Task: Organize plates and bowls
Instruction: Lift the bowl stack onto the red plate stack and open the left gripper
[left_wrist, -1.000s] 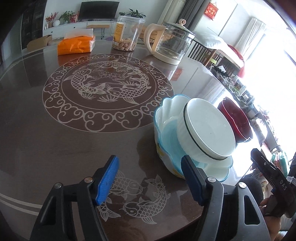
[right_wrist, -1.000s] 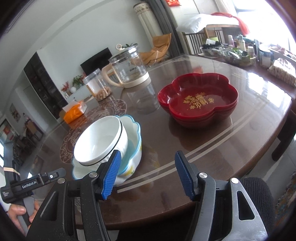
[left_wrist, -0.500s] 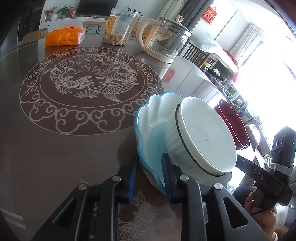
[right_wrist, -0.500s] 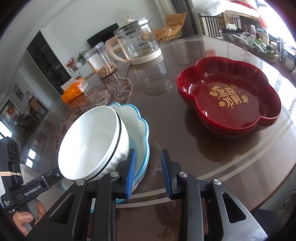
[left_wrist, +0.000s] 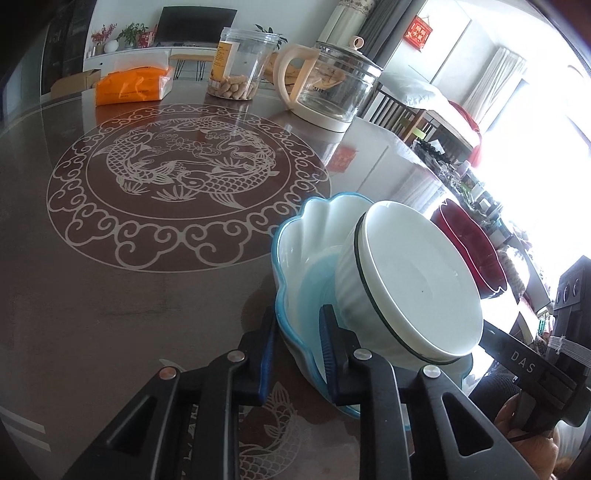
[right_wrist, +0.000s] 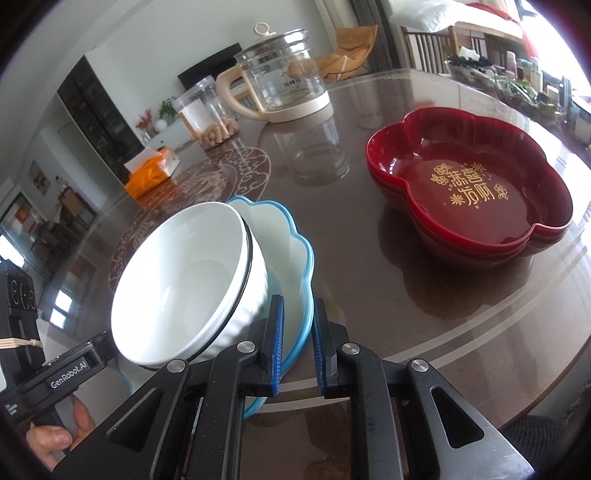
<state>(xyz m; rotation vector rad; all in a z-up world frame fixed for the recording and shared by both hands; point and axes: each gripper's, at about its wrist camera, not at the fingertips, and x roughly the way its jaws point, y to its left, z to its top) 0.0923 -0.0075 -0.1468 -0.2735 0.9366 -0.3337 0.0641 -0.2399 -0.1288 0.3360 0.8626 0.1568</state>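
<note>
A white bowl with a black rim line (left_wrist: 413, 284) (right_wrist: 184, 284) lies tilted inside a blue scalloped bowl (left_wrist: 306, 236) (right_wrist: 288, 236) on the dark table. My left gripper (left_wrist: 295, 350) is shut on the blue bowl's near rim, one pad inside and one outside. My right gripper (right_wrist: 297, 343) is shut on the rim at the opposite side. A stack of red flower-shaped dishes (right_wrist: 476, 184) (left_wrist: 469, 243) stands to the right of the bowls in the right wrist view.
A glass kettle (left_wrist: 328, 88) (right_wrist: 280, 85), a clear jar of snacks (left_wrist: 240, 62) (right_wrist: 207, 114) and an orange tissue pack (left_wrist: 133, 86) (right_wrist: 151, 171) stand at the far side. The table (left_wrist: 110, 295) bears a fish emblem. Its near edge (right_wrist: 517, 373) is close.
Both grippers went from wide open to shut on the blue bowl's rim, moving in towards it from opposite sides.
</note>
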